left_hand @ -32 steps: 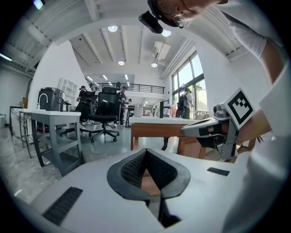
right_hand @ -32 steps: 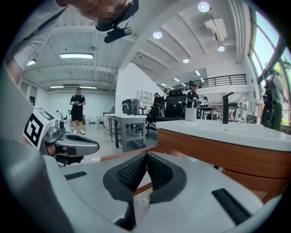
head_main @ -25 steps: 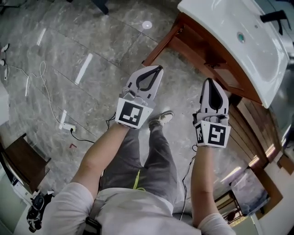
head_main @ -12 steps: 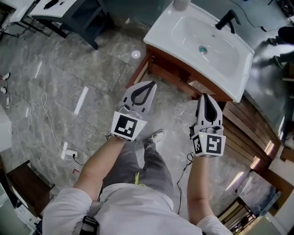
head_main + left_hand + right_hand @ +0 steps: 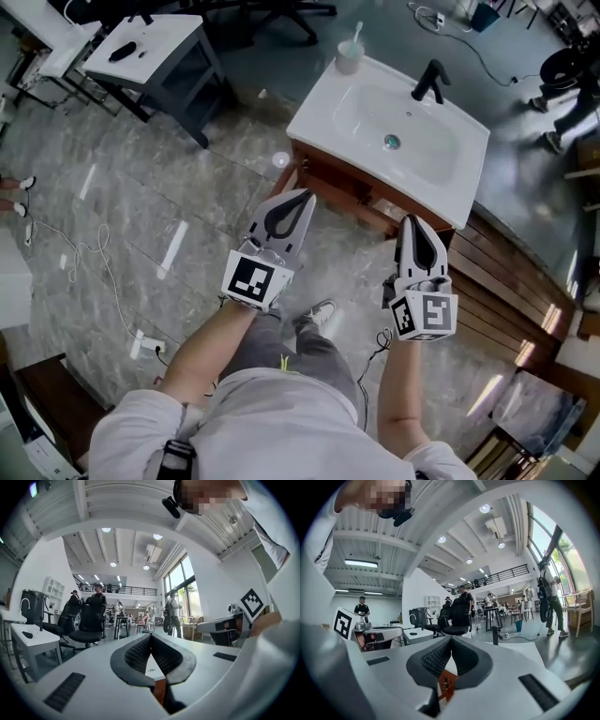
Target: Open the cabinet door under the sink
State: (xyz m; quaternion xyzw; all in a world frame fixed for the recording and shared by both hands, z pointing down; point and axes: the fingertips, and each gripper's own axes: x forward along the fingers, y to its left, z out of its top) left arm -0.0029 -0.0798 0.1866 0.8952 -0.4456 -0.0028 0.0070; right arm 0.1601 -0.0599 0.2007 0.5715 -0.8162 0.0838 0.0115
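The cabinet [image 5: 349, 190] sits under the white sink [image 5: 323, 111], its brown wooden front showing just below the basin's near edge. From this steep angle I cannot tell whether its door is shut or ajar. A black tap [image 5: 429, 82] stands at the back of the basin, and a cup [image 5: 349, 60] sits at its far left corner.

My left gripper [image 5: 307, 196] and right gripper [image 5: 411, 221] are held side by side in front of the cabinet, tips pointing toward it and neither touching it. The left fingers [image 5: 133, 654] are closed tip to tip with nothing between them, and so are the right fingers [image 5: 471, 660].

Around me is grey stone floor [image 5: 141, 216], with wooden slats [image 5: 511, 295] to the right. A second white-topped stand [image 5: 141, 47] is well apart at the upper left.
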